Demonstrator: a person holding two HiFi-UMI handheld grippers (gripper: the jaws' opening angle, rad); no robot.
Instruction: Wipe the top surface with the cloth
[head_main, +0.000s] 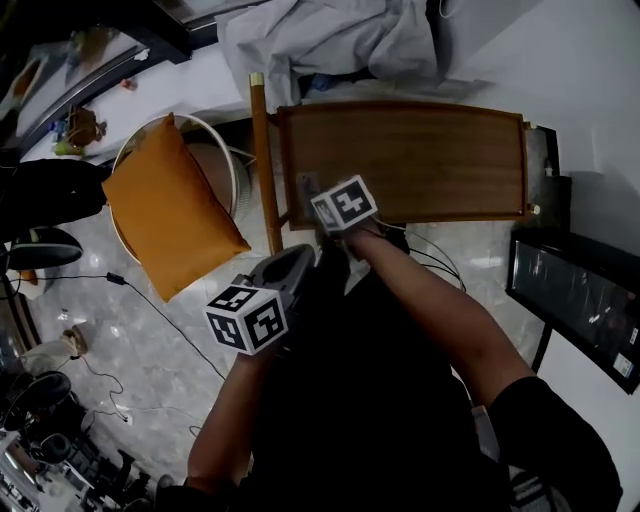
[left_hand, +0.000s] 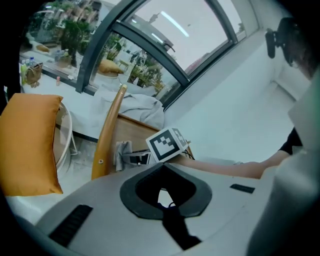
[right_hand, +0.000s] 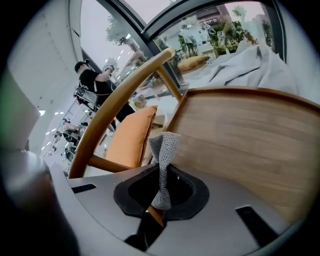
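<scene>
The brown wooden top lies ahead of me, seen from above in the head view. My right gripper is at its near left corner, shut on a small grey cloth. In the right gripper view the cloth stands up pinched out of the right gripper, with the wooden top just beyond it. My left gripper hangs lower and nearer to me, off the top, shut with nothing in it. From the left gripper I see the right gripper and the cloth.
A curved wooden rail rises along the top's left edge. Left of it an orange cushion rests on a round white-framed seat. Grey fabric is heaped behind the top. A black framed panel leans at the right. Cables run over the floor.
</scene>
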